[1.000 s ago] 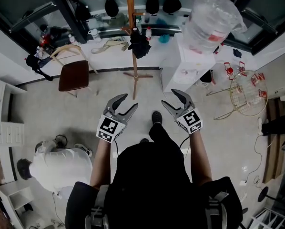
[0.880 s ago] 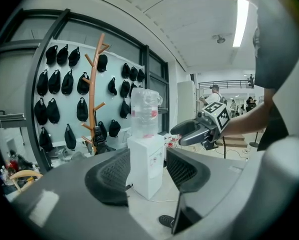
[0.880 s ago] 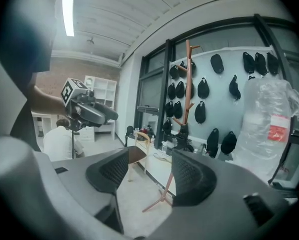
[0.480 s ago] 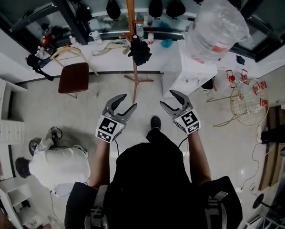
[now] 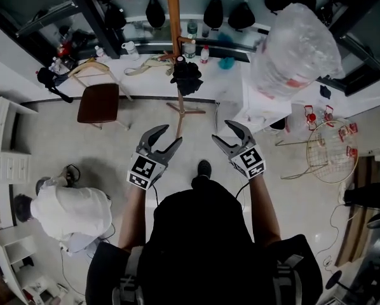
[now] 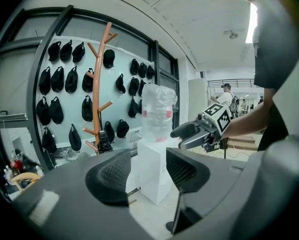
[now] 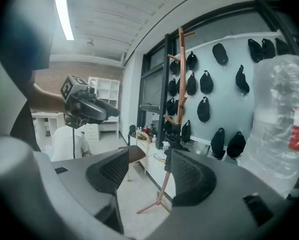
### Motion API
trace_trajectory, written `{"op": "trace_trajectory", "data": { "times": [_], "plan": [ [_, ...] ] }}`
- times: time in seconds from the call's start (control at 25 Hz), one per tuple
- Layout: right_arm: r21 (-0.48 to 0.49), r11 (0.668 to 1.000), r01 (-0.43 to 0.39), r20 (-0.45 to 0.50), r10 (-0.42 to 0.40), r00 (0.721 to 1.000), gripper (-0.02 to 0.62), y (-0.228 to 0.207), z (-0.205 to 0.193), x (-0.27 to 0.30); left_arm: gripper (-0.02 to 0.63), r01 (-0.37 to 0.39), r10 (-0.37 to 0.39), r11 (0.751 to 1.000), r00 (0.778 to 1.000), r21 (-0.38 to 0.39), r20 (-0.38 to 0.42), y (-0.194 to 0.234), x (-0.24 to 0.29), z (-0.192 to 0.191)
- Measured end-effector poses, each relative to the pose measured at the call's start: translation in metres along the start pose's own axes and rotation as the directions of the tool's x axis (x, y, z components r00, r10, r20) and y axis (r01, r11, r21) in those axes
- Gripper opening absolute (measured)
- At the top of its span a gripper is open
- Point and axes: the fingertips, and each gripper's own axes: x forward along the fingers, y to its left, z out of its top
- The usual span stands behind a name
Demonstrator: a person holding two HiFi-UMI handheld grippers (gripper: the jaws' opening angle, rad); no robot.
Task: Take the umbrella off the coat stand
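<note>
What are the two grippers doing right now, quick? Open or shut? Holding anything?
Left gripper: jaws open, holding nothing.
Right gripper: jaws open, holding nothing.

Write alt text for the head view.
Seen from above, a person holds the left gripper and right gripper, both open and empty, toward a wooden coat stand with a black umbrella hanging on it. A brown chair stands left, a large clear water bottle right.
</note>
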Motion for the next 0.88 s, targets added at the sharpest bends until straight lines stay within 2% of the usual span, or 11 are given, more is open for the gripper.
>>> {"op": "trace_trajectory", "data": {
  "times": [0.36,0.88],
  "plan": [
    [-0.009,0.996,-0.091,-0.002,0.091,0.996,0.265,-0.035,-0.003,0.036,0.221,-0.093,0.093,0.995,0.995,-0.027,-0.023,0.027,0.023,0.004],
    [-0.060,0.974,-0.217,0.003,0.218,0.976,0.264,-0.089,0.000,0.091,0.221,-0.243,0.241,0.968,0.970,-0.067,-0.038,0.067,0.060,0.012]
  ]
}}
